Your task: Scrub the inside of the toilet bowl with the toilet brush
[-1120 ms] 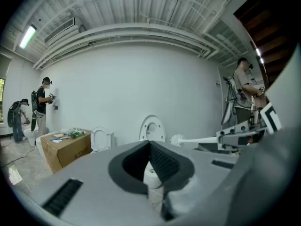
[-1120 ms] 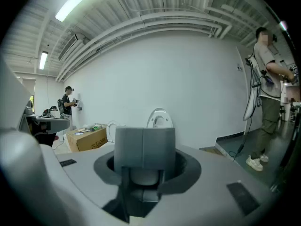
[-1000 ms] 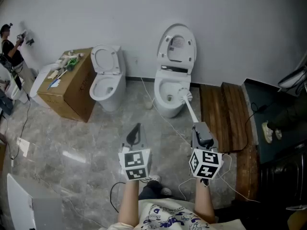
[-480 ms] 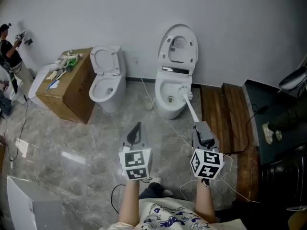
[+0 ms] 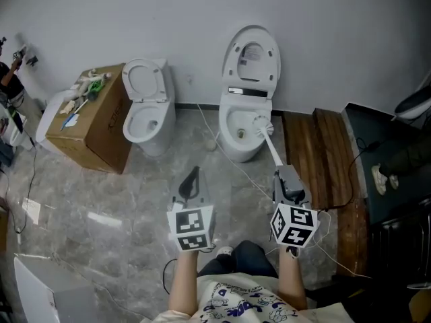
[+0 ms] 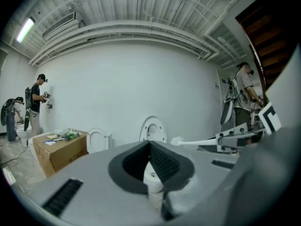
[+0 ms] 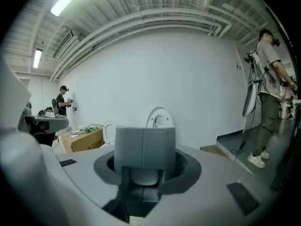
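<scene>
Head view: white long-handled toilet brush [image 5: 271,147] sits with its bristle head at the right inner rim of the white ceramic toilet bowl [image 5: 226,122], far centre of the floor, with the oval lid [image 5: 250,51] raised against the wall. The handle slopes back, near and right, to my right gripper [image 5: 288,180], whose jaws are clamped on the handle's near end. I cannot tell whether the bristles touch the porcelain.

Progress, as I judge it: brush in hand and at the bowl, so scrubbing is starting or under way. No foam or streaks show how much wall is covered; most of the inside looks left to do.

My left gripper [image 5: 191,184] hangs near centre, jaws pressed together on nothing.

Containers: the bowl holds only the brush head and a dark drain. The second white toilet [image 5: 144,116], to the left, shows nothing inside. The brown cardboard box [image 5: 94,130], far left, is closed, with small green and white items on top.
</scene>
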Demonstrator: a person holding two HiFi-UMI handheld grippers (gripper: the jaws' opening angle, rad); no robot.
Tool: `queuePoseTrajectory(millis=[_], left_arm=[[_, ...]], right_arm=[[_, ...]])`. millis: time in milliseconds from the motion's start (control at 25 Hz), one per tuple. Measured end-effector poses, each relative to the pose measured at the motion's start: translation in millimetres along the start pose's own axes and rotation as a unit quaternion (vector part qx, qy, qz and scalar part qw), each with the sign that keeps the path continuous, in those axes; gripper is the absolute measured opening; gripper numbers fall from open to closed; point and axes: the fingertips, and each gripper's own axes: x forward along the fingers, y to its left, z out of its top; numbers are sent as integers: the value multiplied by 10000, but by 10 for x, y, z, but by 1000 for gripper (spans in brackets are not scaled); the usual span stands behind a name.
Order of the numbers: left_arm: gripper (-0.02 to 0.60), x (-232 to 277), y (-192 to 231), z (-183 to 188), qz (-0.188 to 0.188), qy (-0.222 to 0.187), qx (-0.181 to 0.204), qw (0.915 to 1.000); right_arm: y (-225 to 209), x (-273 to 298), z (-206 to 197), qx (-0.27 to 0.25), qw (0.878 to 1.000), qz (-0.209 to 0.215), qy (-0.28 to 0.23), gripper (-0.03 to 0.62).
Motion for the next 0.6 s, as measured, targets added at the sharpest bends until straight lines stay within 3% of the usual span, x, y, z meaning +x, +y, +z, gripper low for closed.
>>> queuePoseTrajectory(millis=[600], left_arm=[[2,724,120,-82,61,248,-52,9997]], right_arm=[[-135,774,-43,-15,9992,40,392,170]])
